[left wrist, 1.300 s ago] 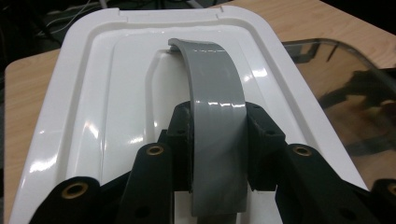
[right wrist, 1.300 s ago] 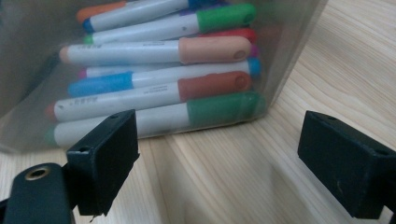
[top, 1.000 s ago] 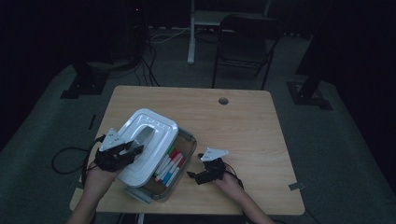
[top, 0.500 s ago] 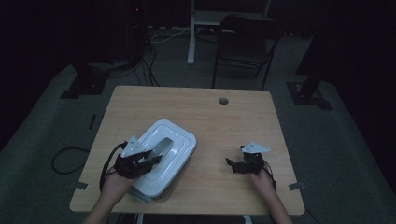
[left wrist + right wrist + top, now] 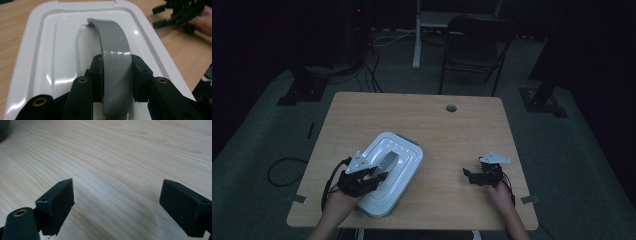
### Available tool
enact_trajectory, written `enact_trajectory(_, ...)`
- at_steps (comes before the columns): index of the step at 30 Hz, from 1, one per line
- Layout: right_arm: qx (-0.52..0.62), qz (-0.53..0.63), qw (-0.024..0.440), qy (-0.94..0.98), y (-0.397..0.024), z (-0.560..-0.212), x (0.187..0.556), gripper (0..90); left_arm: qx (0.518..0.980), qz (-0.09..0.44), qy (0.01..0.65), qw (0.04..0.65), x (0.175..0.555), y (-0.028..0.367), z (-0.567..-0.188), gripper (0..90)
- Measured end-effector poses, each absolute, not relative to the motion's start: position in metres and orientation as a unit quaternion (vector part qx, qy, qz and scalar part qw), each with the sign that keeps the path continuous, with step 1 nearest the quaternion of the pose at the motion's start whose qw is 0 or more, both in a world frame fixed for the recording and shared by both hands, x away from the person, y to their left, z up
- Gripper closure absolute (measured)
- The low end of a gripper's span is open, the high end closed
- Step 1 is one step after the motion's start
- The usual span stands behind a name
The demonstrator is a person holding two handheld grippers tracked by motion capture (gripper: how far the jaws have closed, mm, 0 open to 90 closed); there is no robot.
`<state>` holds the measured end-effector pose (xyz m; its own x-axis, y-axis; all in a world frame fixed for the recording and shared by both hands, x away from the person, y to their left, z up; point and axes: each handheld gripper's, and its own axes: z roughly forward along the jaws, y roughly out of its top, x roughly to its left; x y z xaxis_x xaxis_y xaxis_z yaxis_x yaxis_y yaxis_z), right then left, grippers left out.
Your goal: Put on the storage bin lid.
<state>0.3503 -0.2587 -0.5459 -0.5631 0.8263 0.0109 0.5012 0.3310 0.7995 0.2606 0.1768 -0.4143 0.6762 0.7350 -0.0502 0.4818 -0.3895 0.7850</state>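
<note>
A white plastic box [image 5: 399,155] lies at the table's front left with its lid [image 5: 50,50] flat on top. A grey arched handle [image 5: 112,40] runs along the middle of the lid, also visible from above [image 5: 388,160]. My left gripper [image 5: 117,72] is shut on the near end of that handle, one black pad on each side; from above it sits at the box's near left [image 5: 379,176]. My right gripper [image 5: 469,175] stands open over bare wood [image 5: 117,202] at the front right, well apart from the box, with nothing between its fingers.
The wooden table [image 5: 452,135] has a round cable hole [image 5: 451,107] near its far edge. A dark folding chair [image 5: 474,45] stands behind the table. Cables [image 5: 282,167] trail on the dark floor at the left. The right gripper [image 5: 160,16] appears beyond the box.
The lid, tilted up over the open box with markers showing a second ago, now lies flat on it. My right gripper has moved rightwards away from the box.
</note>
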Motion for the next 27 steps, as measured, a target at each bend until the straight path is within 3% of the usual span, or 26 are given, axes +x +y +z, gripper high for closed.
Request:
enact_trajectory(5,0.431,0.397,0.209,0.783,-0.266,-0.546,0.351,12.0,0.816,0.148,0.375,0.414,0.263,0.179,-0.415,67.1)
enact_trajectory(11,0.445,0.394,0.214,0.775,-0.278,-0.546,0.351,12.0,0.813,0.142,0.369,0.427,0.263,0.181,-0.415,41.4)
enact_trajectory(12,0.448,0.394,0.215,0.773,-0.279,-0.546,0.351,12.0,0.813,0.142,0.369,0.427,0.263,0.181,-0.415,41.4)
enact_trajectory(16,0.457,0.392,0.213,0.77,-0.284,-0.546,0.352,12.0,0.799,0.155,0.371,0.447,0.261,0.194,-0.404,19.7)
enact_trajectory(19,0.46,0.391,0.21,0.769,-0.284,-0.546,0.353,12.0,0.787,0.177,0.377,0.455,0.261,0.205,-0.399,16.9)
enact_trajectory(21,0.459,0.389,0.21,0.771,-0.284,-0.547,0.353,12.0,0.778,0.197,0.387,0.454,0.261,0.215,-0.397,10.3)
enact_trajectory(27,0.462,0.383,0.205,0.773,-0.283,-0.547,0.354,12.1,0.743,0.234,0.43,0.456,0.269,0.251,-0.399,9.1)
